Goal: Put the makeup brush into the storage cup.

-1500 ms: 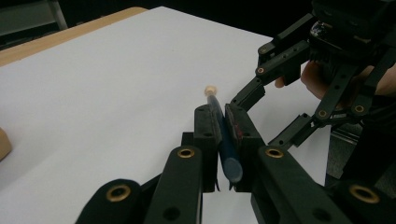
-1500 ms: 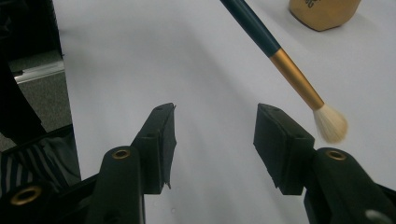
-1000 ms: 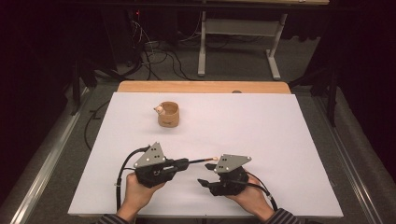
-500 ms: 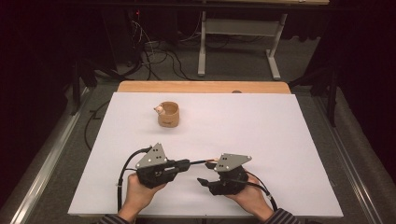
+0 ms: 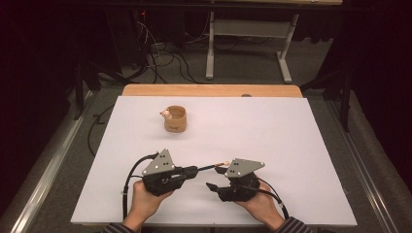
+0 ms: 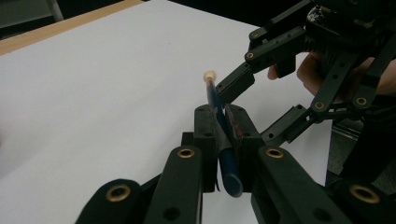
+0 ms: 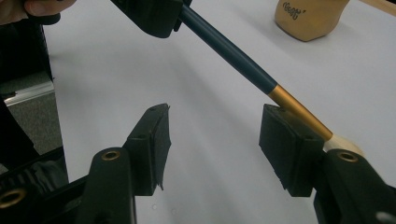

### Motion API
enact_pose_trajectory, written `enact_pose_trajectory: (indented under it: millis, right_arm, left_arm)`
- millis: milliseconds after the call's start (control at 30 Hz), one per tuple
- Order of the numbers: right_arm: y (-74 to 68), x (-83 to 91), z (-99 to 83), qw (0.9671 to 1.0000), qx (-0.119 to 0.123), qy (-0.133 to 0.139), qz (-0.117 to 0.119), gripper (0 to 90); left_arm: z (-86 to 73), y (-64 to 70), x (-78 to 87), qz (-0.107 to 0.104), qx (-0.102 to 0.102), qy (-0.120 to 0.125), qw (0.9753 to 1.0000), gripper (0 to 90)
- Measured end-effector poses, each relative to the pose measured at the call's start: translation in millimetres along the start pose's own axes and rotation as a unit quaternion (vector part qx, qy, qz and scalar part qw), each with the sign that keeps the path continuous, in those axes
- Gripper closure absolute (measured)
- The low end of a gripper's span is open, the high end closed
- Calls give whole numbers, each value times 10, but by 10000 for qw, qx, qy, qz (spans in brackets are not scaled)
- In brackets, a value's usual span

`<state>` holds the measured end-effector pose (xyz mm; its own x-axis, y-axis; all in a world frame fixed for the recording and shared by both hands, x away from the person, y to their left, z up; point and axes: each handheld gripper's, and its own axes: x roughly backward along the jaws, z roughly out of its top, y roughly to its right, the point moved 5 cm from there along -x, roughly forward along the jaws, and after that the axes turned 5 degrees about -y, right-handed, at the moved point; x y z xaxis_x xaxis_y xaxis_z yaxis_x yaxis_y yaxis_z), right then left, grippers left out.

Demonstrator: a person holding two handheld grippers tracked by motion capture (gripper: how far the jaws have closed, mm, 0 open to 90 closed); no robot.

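Item 1, left gripper [image 5: 194,171]: held in the person's left hand [image 5: 145,201] at about 7 o'clock on the white table [image 5: 291,126] in the high view. Jaws clamped tight on the dark blue shaft of a brush [image 6: 219,126]; the left gripper view shows the shaft pinched between both pads, its blunt end sticking out toward the camera.

Item 2, brush: dark blue handle, gold ferrule [image 7: 299,112], pale tip [image 5: 224,164]. It runs from the left gripper toward 3 o'clock, raised off the table, with the tip reaching the right gripper.

Item 3, right gripper [image 5: 212,186]: held in the right hand [image 5: 260,204] at about 5 o'clock on the table, just beside the left gripper. Jaws spread wide, nothing between the pads. In the right gripper view the ferrule passes over the outer edge of the right-hand pad [image 7: 287,144]; whether it touches that pad is hard to judge.

Item 4, wooden cup [image 5: 175,119]: upright at about 11 o'clock, well apart from both grippers. A small pale thing [image 5: 165,114] shows at its rim, too small to identify.
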<state>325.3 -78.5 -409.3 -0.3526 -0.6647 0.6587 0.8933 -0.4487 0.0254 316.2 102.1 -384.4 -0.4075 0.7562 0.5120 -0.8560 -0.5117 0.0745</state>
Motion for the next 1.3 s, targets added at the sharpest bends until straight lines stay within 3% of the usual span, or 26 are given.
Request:
enact_pose_trajectory:
  millis: [500, 567, 767, 967, 1300]
  right_arm:
    - [16, 47, 26, 9994, -35, 264, -200, 409]
    - [21, 63, 35, 9993, -56, 321, -189, 412]
    - [-49, 51, 32, 9996, 55, 271, -89, 432]
    - [-34, -22, -2, 9999, -47, 68, -66, 414]
    - [-9, 11, 16, 9997, -72, 205, -109, 412]
  left_arm:
    - [-33, 11, -51, 29, -2, -141, 9999, 845]
    - [-25, 28, -64, 185, -65, -150, 9997, 845]
    - [-19, 9, -33, 211, -10, -51, 9998, 846]
    - [-11, 27, -37, 144, 2, -11, 9999, 845]
    - [-20, 33, -66, 115, 38, -44, 9999, 845]
